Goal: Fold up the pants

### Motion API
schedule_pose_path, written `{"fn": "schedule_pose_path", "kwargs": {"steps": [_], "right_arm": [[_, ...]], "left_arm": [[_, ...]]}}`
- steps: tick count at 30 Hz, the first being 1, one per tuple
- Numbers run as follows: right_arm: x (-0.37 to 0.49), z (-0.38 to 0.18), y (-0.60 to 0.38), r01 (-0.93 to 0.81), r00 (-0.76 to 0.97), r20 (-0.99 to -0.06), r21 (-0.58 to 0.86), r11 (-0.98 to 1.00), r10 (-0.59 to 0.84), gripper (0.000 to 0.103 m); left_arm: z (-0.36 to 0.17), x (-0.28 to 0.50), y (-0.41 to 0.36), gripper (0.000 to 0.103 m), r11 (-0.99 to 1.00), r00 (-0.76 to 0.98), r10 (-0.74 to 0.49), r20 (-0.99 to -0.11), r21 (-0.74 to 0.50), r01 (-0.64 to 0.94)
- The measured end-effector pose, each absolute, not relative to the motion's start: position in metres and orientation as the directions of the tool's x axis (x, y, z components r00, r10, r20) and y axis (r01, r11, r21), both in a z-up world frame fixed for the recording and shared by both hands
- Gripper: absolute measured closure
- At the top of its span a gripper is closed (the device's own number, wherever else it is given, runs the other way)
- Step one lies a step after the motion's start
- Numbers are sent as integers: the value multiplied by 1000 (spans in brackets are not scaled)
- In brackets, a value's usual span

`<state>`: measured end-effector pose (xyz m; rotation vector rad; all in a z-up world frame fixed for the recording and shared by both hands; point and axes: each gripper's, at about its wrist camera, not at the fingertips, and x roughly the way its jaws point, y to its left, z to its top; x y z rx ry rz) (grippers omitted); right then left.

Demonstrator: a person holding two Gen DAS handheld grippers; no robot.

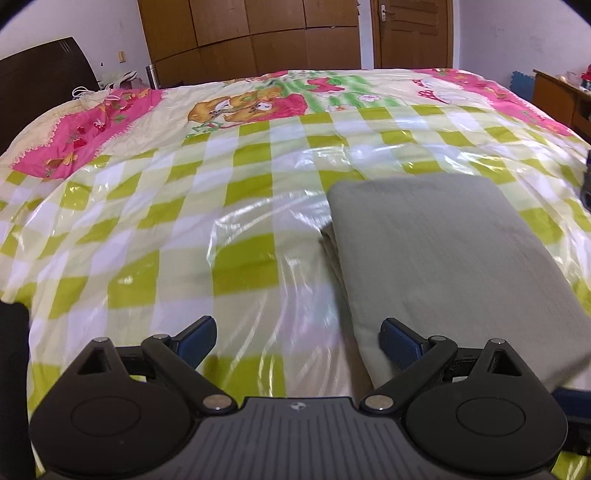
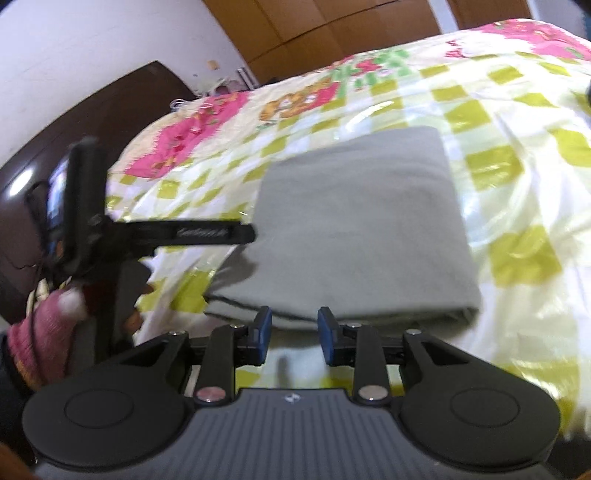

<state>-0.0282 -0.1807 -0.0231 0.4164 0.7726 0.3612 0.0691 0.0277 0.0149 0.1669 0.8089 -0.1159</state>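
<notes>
The left gripper (image 1: 297,341) has its fingers spread wide and empty; the right gripper (image 2: 294,332) is narrowly parted, also empty. Just ahead lie the pants (image 2: 354,229), folded compactly on the bed (image 1: 184,206), apparently released as finished.

Left wrist view: low over bed (image 1: 155,206) near edge, facing far wardrobe (image 1: 251,33), level, folded pants (image 1: 443,251) close at right. Right wrist view: low, close, tilted, looking left-far across pants (image 2: 354,229) toward headboard (image 2: 122,110). Shared: pants, checkered bed cover, wardrobe.
</notes>
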Motion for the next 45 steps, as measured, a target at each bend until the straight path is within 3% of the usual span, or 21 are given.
{"fn": "schedule_pose_path", "kwargs": {"steps": [10, 18, 25, 45], "right_arm": [[-48, -20, -170, -175, 663, -601, 456, 873, 447, 69], [-53, -14, -182, -87, 737, -580, 427, 900, 346, 69], [-48, -20, -192, 15, 731, -633, 390, 921, 256, 69], [-52, -20, -174, 9, 718, -680, 223, 975, 149, 67]], "left_arm": [[17, 33, 35, 0, 982, 676, -74, -733, 67, 179], [18, 7, 27, 0, 978, 665, -124, -736, 22, 207], [14, -8, 13, 0, 971, 645, -139, -751, 23, 237], [16, -20, 9, 0, 964, 649, -174, -741, 8, 268]]}}
